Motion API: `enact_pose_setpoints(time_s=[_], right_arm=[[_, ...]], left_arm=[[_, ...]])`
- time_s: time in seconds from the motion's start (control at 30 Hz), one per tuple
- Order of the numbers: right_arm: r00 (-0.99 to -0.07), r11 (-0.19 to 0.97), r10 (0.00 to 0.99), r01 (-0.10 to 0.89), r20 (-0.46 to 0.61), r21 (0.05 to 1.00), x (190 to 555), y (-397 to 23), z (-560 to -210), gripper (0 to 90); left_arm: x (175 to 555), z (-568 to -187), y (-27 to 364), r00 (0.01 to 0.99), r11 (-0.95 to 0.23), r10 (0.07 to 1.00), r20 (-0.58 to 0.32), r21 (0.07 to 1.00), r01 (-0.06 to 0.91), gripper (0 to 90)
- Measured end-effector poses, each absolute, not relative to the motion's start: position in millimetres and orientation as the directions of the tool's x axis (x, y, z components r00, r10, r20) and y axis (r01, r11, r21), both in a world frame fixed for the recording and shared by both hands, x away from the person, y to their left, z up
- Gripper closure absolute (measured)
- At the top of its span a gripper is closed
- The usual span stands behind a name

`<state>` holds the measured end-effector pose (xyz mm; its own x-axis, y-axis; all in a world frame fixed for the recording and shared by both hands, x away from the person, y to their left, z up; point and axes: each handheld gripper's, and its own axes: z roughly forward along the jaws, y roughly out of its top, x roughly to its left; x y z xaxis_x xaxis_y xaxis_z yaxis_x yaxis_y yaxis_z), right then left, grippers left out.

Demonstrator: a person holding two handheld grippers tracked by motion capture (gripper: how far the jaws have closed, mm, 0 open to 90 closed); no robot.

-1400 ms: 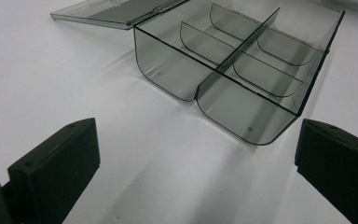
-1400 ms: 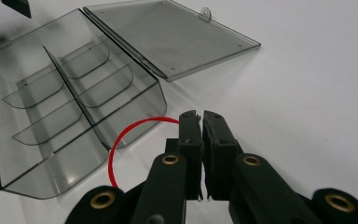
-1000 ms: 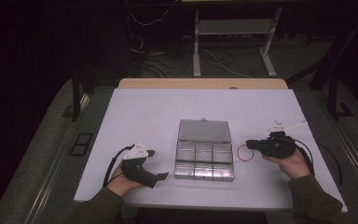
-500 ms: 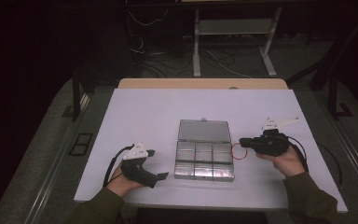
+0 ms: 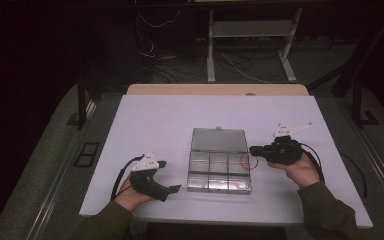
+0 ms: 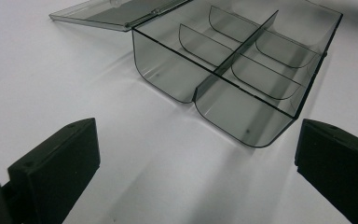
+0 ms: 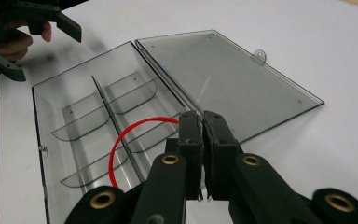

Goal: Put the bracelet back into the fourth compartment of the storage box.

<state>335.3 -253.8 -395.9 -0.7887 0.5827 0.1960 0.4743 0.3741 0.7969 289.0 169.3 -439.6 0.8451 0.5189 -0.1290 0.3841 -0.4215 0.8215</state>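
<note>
The red rubber band [image 7: 121,144] hangs as a thin loop from your right gripper [image 7: 201,126], whose jaws are pressed together on it; in the high view the red rubber band [image 5: 246,161] sits over the right edge of the clear compartment box [image 5: 219,172], at the row of cells nearest the hinge. In the right gripper view the loop curves down and left above the dividers, and whether it touches the box you cannot tell. The clear compartment box [image 7: 93,126] lies open in the middle of the white table [image 5: 155,125], its lid [image 5: 217,140] folded flat on the far side, with a small tab at the lid's far edge. Your left gripper [image 5: 170,175] rests in your hand near the table's front edge, well left of the box, jaws spread wide with nothing between them; its own view looks across bare table at the box's near corner [image 6: 233,112]
</note>
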Motion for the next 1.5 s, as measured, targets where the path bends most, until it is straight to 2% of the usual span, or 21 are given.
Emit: enact_pose_setpoints(time_s=[1.5], right_arm=[[-0.870,0.463,0.460,0.404,0.175,0.789,353,-178,-395,85.7]], left_arm=[[289,-440,170,0.845,-0.417,0.518,-0.133,0.823,0.385,0.0]])
